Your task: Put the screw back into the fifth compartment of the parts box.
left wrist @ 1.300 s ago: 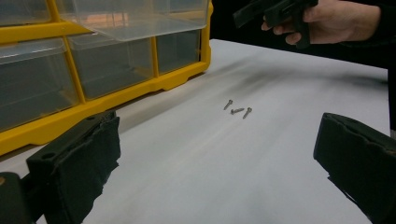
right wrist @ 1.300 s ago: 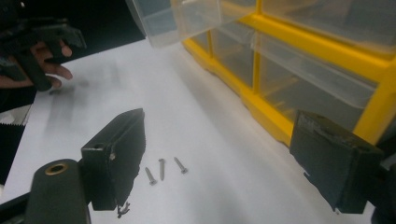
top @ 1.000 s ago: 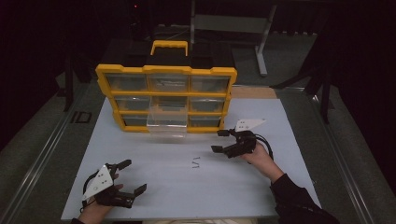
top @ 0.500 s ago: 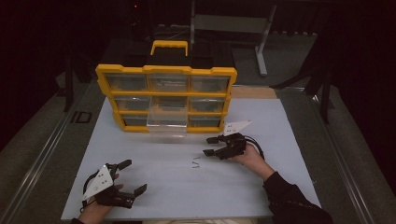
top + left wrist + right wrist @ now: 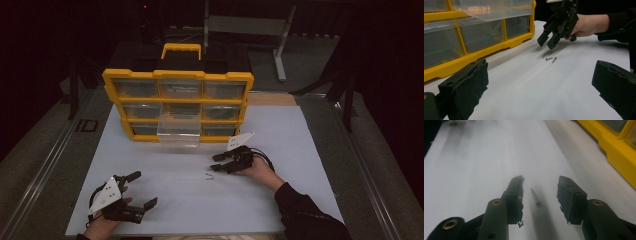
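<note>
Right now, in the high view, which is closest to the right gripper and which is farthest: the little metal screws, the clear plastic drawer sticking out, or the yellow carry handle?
1. Little metal screws: on the white table, just left of the right gripper.
2. Clear plastic drawer: pulled out of the cabinet, up and to the left.
3. Yellow carry handle: on top of the cabinet, at the back.

Small screws (image 5: 549, 58) flat on white tabletop (image 5: 536, 85)

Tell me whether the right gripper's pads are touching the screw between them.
Apart. The right gripper view shows the screw lying on the white table with clear gaps to both pads of the right gripper, whose jaws have just been closing.
</note>
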